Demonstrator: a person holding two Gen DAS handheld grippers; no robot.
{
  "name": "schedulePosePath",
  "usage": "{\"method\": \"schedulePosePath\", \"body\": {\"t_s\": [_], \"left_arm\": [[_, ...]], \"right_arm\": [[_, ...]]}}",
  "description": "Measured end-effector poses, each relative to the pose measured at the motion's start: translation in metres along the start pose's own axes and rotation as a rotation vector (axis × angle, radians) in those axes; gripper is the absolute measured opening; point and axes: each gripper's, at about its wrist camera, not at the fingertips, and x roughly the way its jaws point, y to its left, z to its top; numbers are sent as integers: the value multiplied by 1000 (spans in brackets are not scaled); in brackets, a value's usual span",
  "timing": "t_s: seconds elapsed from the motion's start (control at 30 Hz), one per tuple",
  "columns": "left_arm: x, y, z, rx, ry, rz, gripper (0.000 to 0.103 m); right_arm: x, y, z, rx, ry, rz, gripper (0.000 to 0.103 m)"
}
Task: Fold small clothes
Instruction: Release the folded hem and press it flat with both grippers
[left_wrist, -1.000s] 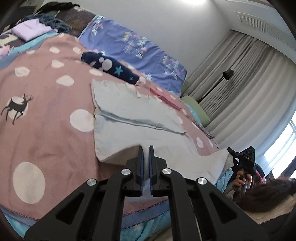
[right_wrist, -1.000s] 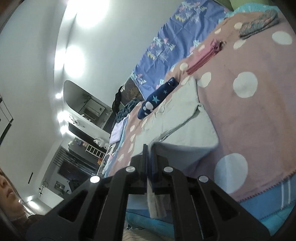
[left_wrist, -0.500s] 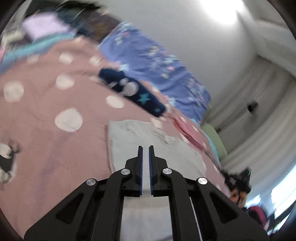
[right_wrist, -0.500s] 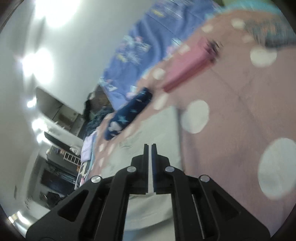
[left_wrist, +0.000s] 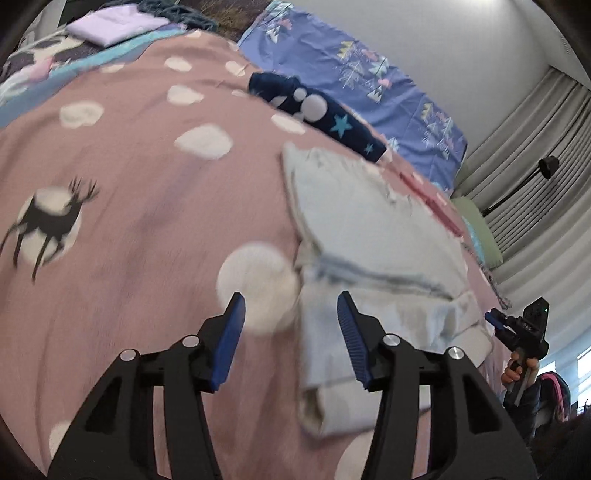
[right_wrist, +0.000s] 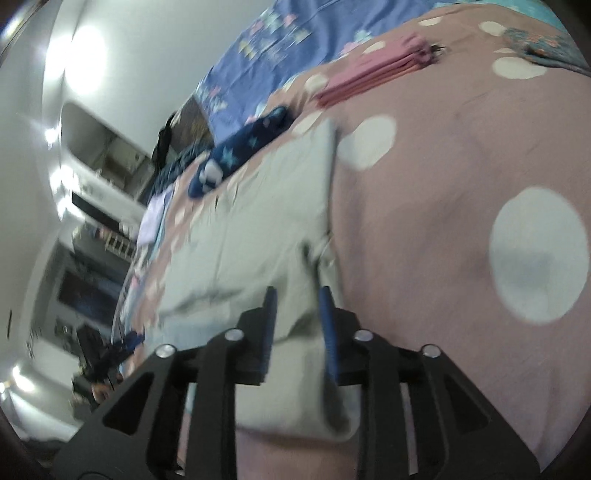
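The left gripper (left_wrist: 291, 314) hovers low with jaws spread wide, empty, over the near edge of the pink blanket (left_wrist: 129, 192). The pale grey garment (left_wrist: 369, 236) (folded over itself) lies mid-blanket; the right gripper (right_wrist: 295, 310), jaws parted, straddles its near fold.

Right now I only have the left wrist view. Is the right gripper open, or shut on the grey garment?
Observer: Open. The right gripper has its jaws apart, and the grey garment shows between them, unclamped.
Operator: What lies right of the garment there?
Observer: Just the pink blanket with its white spots. No other clothing sits beside that edge.
Operator: And further back on that side?
Observer: A folded pink stack lies past the garment's far corner. Beyond it, a floral item sits near the blanket's far edge, too blurred to identify.
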Motion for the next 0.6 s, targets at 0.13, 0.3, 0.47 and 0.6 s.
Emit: {"method": "schedulePosePath", "body": {"t_s": [0.13, 0.3, 0.47, 0.6], "left_arm": [[6, 16, -11, -62, 28, 7, 52], [10, 18, -15, -67, 19, -28, 52], [12, 10, -9, -43, 12, -60, 0], [3, 0, 1, -17, -23, -58, 0]], "right_arm": [[13, 6, -1, -13, 32, -52, 36], [27, 10, 5, -17, 35, -91, 30], [23, 27, 7, -81, -20, -134, 6], [7, 33, 16, -77, -62, -103, 6]]}}
